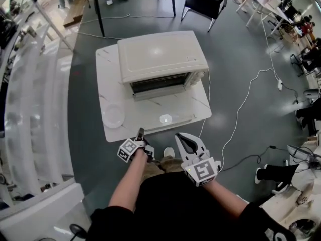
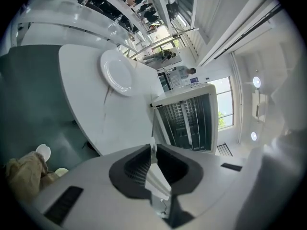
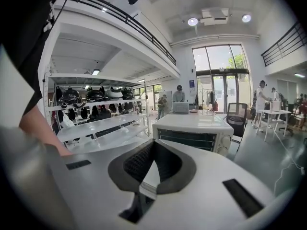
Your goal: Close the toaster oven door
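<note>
1. the toaster oven stands on the white table, straight ahead of the person. its door faces them, with its long axis running left to right.
2. from here the door looks upright against the front. i cannot tell whether a gap remains.
3. the left gripper has its jaws drawn together at the tips, with nothing between them.
4. the right gripper is likewise closed and empty.
5. both hang near the person's body, short of the table edge and well apart from the door.
6. neither is clearly nearer, as they flank the door's middle. the right one looks squarely at the front, so it seems better lined up for a forward push.
</note>
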